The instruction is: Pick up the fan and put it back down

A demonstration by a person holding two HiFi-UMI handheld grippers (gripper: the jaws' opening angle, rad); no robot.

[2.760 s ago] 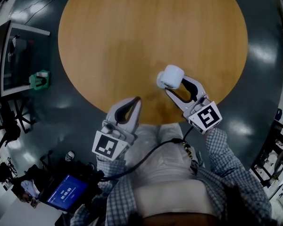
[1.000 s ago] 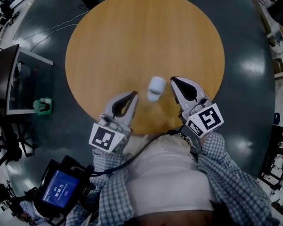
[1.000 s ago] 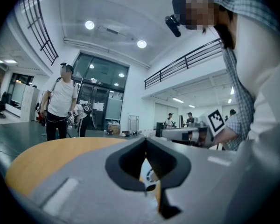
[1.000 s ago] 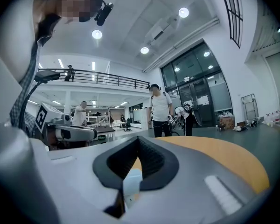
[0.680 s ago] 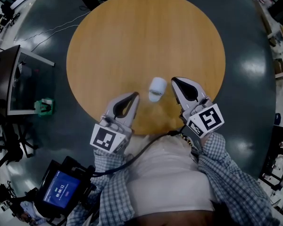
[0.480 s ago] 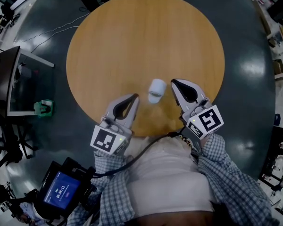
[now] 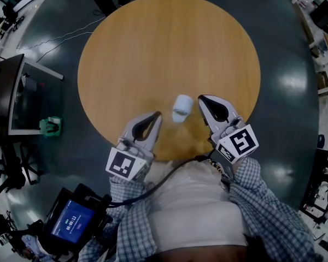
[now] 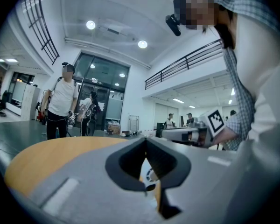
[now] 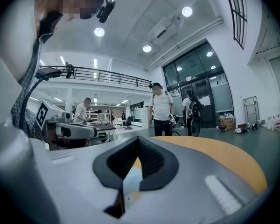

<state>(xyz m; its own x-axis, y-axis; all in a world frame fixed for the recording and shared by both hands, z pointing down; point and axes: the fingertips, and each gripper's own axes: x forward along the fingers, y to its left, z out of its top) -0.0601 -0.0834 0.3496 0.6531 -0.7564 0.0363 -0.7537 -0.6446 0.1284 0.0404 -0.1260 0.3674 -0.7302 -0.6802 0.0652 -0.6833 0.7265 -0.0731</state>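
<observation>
The small white fan (image 7: 181, 108) stands on the round wooden table (image 7: 169, 42), near its front edge. It sits between my two grippers and touches neither. My left gripper (image 7: 158, 114) is to the fan's left, jaws together with nothing in them. My right gripper (image 7: 200, 97) is just right of the fan, shut and empty. In the left gripper view the fan (image 8: 151, 174) shows through the gap behind the closed tips (image 8: 146, 141). The right gripper view shows the fan (image 9: 132, 181) as a white shape low between the jaws (image 9: 139, 140).
A dark cabinet with a screen (image 7: 11, 91) and a green object (image 7: 50, 127) stand on the floor to the left. A lit tablet (image 7: 71, 228) is at lower left. Cables (image 7: 65, 37) lie on the floor. People (image 8: 63, 101) stand beyond the table.
In the earliest frame the fan sat at the right gripper's tips, looking larger. Since then it stands alone on the table. Over the last second both grippers have hardly moved.
</observation>
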